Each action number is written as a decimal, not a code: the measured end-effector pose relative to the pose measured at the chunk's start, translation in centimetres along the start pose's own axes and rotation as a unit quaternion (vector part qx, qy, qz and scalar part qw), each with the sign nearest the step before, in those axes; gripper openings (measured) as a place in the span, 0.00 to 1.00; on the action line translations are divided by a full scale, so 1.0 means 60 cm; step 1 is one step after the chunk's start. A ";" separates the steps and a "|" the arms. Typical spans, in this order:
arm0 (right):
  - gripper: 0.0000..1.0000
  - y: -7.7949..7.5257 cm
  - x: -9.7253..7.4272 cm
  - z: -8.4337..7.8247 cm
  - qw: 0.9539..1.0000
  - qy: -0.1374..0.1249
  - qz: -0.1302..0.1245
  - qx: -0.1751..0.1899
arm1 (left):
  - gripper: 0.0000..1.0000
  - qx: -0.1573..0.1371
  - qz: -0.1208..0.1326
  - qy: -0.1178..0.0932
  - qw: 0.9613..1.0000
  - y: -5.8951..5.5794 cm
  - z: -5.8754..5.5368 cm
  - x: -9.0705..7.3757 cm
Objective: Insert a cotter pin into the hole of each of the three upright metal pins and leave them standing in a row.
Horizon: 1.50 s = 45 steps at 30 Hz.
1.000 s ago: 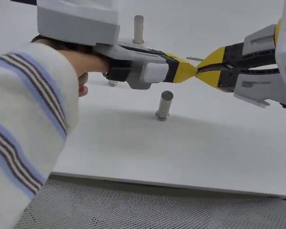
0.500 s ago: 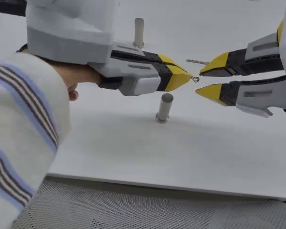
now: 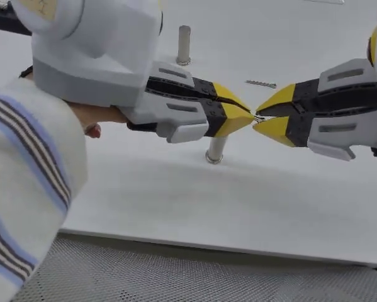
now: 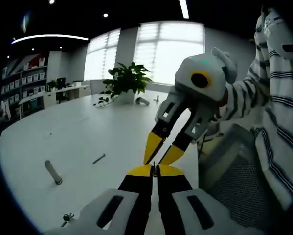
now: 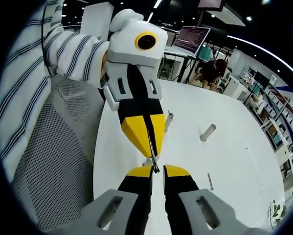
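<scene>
**Cotter pin passed tip to tip above the near metal pin**

1. Tabletop (image 3: 175, 189): white and flat. It carries the near metal pin (image 3: 215, 150), which I use as my landmark.
2. Left gripper (image 3: 251, 116): in the air just above the near metal pin, coming in from its left. The jaws are pressed together on the held cotter pin (image 5: 151, 142).
3. Right gripper (image 3: 258, 119): above the near metal pin, coming in from its right, tip to tip with the left one. The jaws are narrowly apart, one either side of the cotter pin's free end. I judge it is not clamped yet.
4. Near metal pin: upright, with its top hidden behind the left gripper. I cannot make out its hole.
5. Far metal pin (image 3: 184, 43): upright, well behind the landmark and to its left.
6. Spare cotter pin (image 3: 260, 83): lies flat behind the landmark, to its right.
7. Held cotter pin: off the tabletop, just above the landmark.

Step in hand, as I judge it: a re-grip between grippers before insertion. Next, the right gripper must close firmly before the left lets go. The pin's legs then need fine lining-up with the hole, without toppling the near metal pin.
</scene>
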State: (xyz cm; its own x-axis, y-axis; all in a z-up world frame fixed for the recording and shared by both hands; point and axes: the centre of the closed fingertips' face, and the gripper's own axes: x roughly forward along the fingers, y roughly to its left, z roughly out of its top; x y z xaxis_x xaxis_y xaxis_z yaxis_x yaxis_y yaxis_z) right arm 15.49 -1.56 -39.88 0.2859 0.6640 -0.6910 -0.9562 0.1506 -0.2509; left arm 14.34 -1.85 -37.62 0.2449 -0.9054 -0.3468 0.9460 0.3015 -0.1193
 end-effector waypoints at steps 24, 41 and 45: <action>0.00 0.047 -0.002 -0.005 0.999 0.006 0.052 -0.004 | 0.00 0.104 -0.049 0.057 0.992 -0.016 -0.030 -0.004; 0.00 0.045 -0.004 -0.010 0.999 0.020 0.042 -0.019 | 0.13 0.093 -0.021 0.074 0.993 0.002 -0.040 -0.006; 0.00 0.045 -0.003 -0.017 0.999 0.028 0.040 -0.011 | 0.18 0.093 -0.014 0.081 0.992 0.012 -0.047 -0.008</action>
State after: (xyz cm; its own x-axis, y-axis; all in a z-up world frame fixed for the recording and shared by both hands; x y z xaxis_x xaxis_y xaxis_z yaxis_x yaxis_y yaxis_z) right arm 12.89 -2.05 -41.13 0.2128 0.6313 -0.7458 -0.9746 0.0822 -0.2085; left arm 14.28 -0.33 -40.17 0.1955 -0.8475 -0.4934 0.9783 0.2039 0.0375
